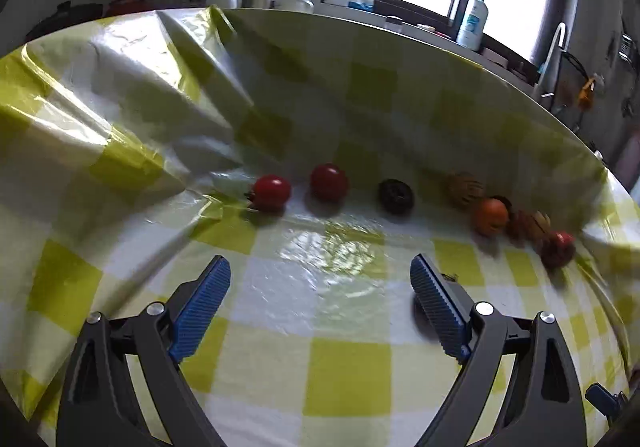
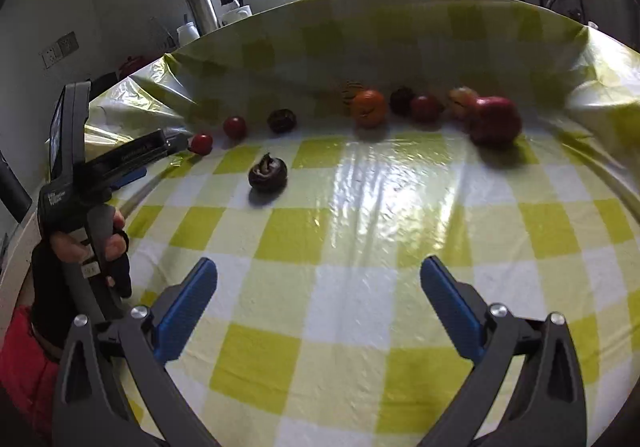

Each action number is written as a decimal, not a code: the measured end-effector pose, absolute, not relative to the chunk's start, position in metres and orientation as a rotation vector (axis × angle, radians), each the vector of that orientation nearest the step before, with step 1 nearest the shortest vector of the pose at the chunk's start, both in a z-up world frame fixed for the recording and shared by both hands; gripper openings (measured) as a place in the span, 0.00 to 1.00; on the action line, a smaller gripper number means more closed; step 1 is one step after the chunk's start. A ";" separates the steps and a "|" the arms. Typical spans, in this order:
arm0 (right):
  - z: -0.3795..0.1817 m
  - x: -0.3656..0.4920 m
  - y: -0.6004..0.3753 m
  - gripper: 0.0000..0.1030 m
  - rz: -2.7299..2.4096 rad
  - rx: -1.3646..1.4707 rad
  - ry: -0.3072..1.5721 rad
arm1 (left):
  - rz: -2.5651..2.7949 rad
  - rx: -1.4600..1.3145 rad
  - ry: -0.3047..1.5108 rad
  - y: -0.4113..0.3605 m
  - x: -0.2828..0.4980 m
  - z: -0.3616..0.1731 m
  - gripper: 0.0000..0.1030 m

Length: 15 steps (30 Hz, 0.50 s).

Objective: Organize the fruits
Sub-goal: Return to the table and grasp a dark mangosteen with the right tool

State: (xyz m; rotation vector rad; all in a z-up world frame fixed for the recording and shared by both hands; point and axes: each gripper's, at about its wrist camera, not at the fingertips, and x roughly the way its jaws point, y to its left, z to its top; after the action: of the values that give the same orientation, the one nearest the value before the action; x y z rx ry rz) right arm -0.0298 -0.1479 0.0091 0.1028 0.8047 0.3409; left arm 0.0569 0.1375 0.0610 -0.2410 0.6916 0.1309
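We hold the left gripper (image 1: 320,287) and the right gripper (image 2: 318,287) spread wide, both empty. From the right gripper, the dark mangosteen (image 2: 267,175) lies at eleven o'clock on the checked cloth (image 2: 344,231); the orange (image 2: 369,108) sits near twelve, well apart.

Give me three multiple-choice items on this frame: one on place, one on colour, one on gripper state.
1. Where does the lone dark fruit lie?
A. In front of the fruit row
B. Behind the row
C. Between the gripper fingers

2. What colours is the tablecloth?
A. Blue and white
B. Yellow-green and white
C. Plain red

3. How is the right gripper?
A. Shut on a fruit
B. Shut, empty
C. Open, empty

Key: 1 A, it sits nearer the camera than the row. 2 B, checks show clearly. 3 C, blue pads stand apart with only cloth between.
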 end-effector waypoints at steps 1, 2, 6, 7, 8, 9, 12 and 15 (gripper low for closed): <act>0.009 -0.018 -0.141 0.99 0.345 0.099 0.810 | 0.141 -0.253 0.684 0.143 0.058 0.058 0.86; 0.009 -0.006 -0.132 0.99 0.354 0.082 0.822 | 0.142 -0.274 0.679 0.153 0.058 0.055 0.86; -0.003 0.034 -0.097 0.86 0.373 -0.008 0.854 | 0.153 -0.389 0.708 0.184 0.060 0.038 0.86; -0.008 0.045 -0.089 0.85 0.379 -0.016 0.867 | 0.155 -0.409 0.706 0.189 0.062 0.034 0.86; -0.012 0.055 -0.081 0.84 0.380 -0.027 0.878 | 0.171 -0.408 0.690 0.190 0.059 0.036 0.86; -0.014 0.063 -0.075 0.82 0.379 -0.038 0.881 | 0.191 -0.382 0.676 0.188 0.058 0.037 0.86; -0.019 0.084 -0.061 0.74 0.379 -0.056 0.894 | 0.224 -0.305 0.666 0.182 0.060 0.038 0.86; -0.023 0.097 -0.048 0.69 0.393 -0.087 0.921 | 0.219 -0.323 0.681 0.184 0.060 0.034 0.86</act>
State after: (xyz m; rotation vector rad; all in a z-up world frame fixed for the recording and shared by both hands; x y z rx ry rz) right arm 0.0973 -0.0477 -0.0226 -0.0874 0.9210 0.3930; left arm 0.0600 0.1840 0.0342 -0.3229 0.6812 0.2192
